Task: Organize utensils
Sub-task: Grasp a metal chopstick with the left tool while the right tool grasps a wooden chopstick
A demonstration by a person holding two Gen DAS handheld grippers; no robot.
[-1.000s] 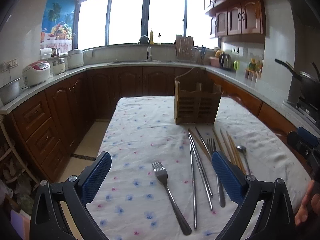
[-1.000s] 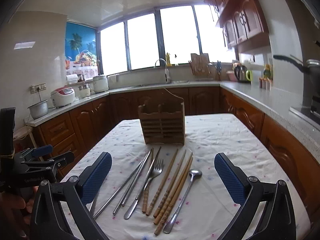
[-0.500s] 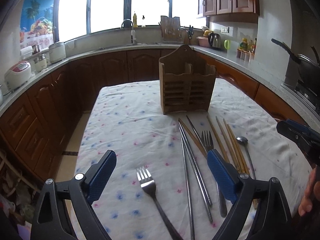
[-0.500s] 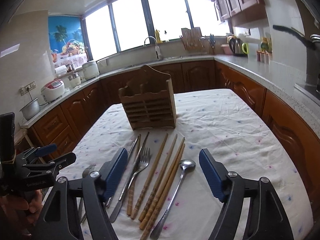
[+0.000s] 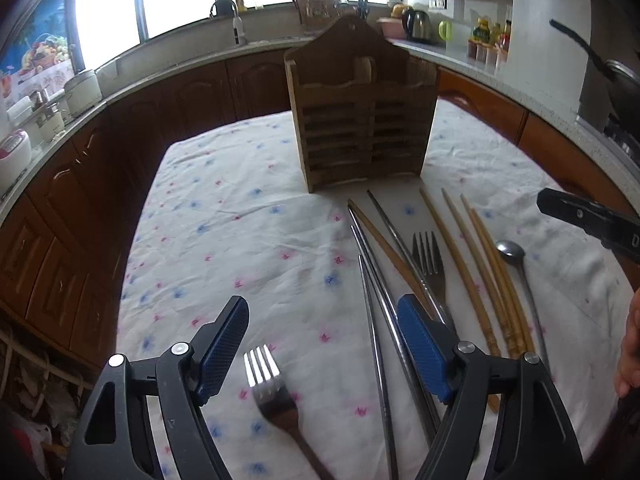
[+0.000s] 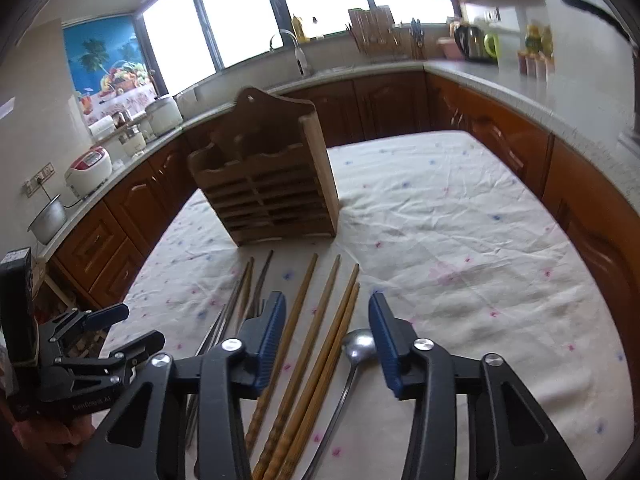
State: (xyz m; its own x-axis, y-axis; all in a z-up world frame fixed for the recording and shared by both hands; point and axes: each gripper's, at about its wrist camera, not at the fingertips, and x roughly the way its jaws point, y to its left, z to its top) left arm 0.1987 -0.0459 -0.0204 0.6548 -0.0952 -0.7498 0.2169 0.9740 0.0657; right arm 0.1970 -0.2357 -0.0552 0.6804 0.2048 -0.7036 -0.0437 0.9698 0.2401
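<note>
A wooden utensil holder stands upright on the flowered tablecloth. In front of it lie metal chopsticks, a fork, wooden chopsticks and a spoon. A separate fork lies nearest me. My left gripper hovers over that fork's tines, jaws closing, pads touching nothing. My right gripper hangs over the wooden chopsticks and the spoon bowl, jaws closing, with those utensils lying between and below the pads, none pinched.
The cloth-covered table has bare cloth to the right of the holder and to the left. Brown cabinets and a counter with a rice cooker, kettle and pots ring the table. A hand shows at the right edge.
Both grippers have moved forward and lower toward the utensils and tilted down. Both pairs of jaws have narrowed, the right more than the left. The utensils have not moved.
</note>
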